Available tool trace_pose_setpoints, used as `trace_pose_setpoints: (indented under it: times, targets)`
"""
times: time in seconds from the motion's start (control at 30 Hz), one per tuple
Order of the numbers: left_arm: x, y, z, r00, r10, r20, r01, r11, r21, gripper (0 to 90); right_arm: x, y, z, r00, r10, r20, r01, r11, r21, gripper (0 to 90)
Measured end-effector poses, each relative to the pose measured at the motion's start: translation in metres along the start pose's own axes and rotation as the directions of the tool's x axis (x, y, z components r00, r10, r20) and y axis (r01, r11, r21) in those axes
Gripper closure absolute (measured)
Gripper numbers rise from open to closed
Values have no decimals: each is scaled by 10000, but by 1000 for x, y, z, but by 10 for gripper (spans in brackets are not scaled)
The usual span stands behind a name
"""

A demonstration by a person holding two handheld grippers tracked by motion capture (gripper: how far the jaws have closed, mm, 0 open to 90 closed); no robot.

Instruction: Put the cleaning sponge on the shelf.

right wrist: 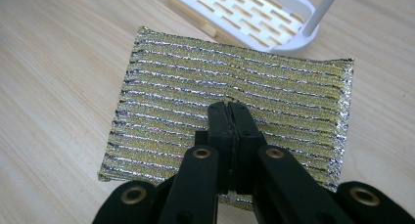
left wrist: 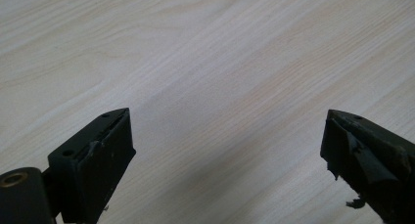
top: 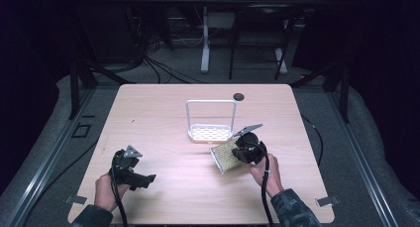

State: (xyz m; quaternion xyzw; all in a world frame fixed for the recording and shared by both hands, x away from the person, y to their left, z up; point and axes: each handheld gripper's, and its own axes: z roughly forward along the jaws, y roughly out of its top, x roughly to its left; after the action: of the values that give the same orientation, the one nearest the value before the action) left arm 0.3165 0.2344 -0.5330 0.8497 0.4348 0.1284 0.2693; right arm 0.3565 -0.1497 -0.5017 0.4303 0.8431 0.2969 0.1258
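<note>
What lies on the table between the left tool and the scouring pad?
Nothing: in the high view, bare wooden table runs from the left tool, jaws open, to the gold scouring pad that the right tool pinches.

— What's in front of me?
— A pale wood-grain table (top: 163,113), with a small dark round cap (top: 238,96) near its far edge.
— And past it?
— From my seat I see grey floor (top: 322,113), black cables (top: 158,66) trailing across it, and a white desk leg (top: 205,48) standing well behind.
</note>
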Motion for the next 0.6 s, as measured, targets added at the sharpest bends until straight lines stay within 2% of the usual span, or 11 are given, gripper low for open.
trace_pose_setpoints:
  times: [0.23,0.53,0.6]
  targets:
    - [0,0,-1,10000,-2,-52,2,10000,-31,54,4,5,-1,9999,-3,-154,2,10000,-71,900]
    - [-1,0,0,10000,35,-11,-35,10000,-4,55,10,11,5,9994,-265,-217,262,9996,-128,900]
    - [-1,0,0,10000,53,-10,-53,10000,-5,54,12,13,7,9995,-191,-256,186,9997,-178,900]
